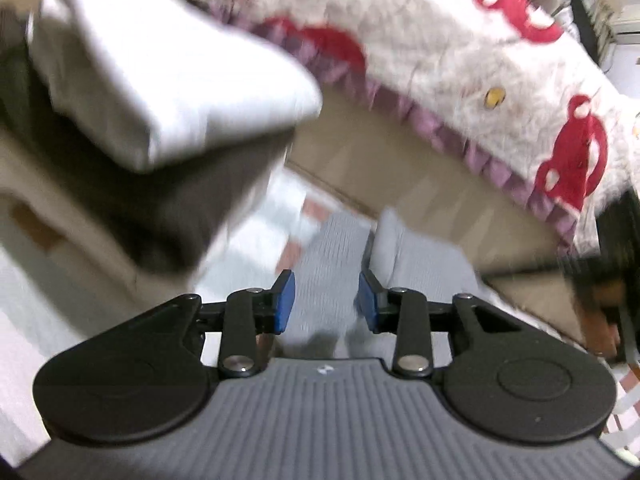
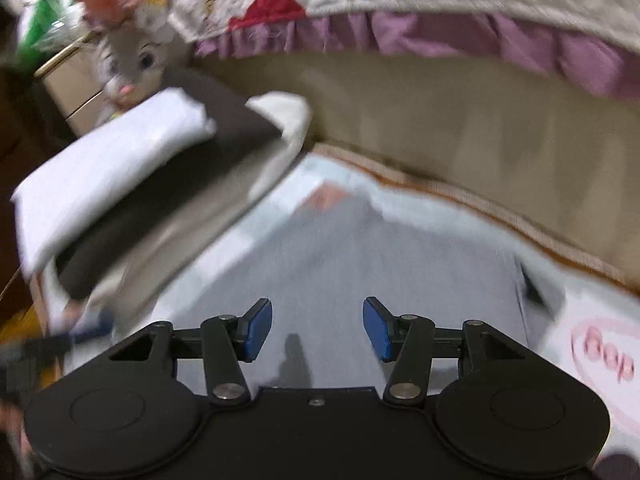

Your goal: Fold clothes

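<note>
A: What is seen at the left?

B: A folded stack [image 2: 120, 184], white on dark, is set aside on a raised surface at the left, probably to keep finished pieces clear.

A: And the garment in work?

B: A grey garment [image 2: 360, 264] is laid flat on the mat beside the bed [image 2: 480, 128]; its long axis appears to run away from the cameras toward the bed, though blur hides detail.

A: The jaws?

B: On the left gripper [image 1: 326, 300] and the right gripper [image 2: 318, 330] they are held apart, with nothing clamped, above the cloth.
</note>
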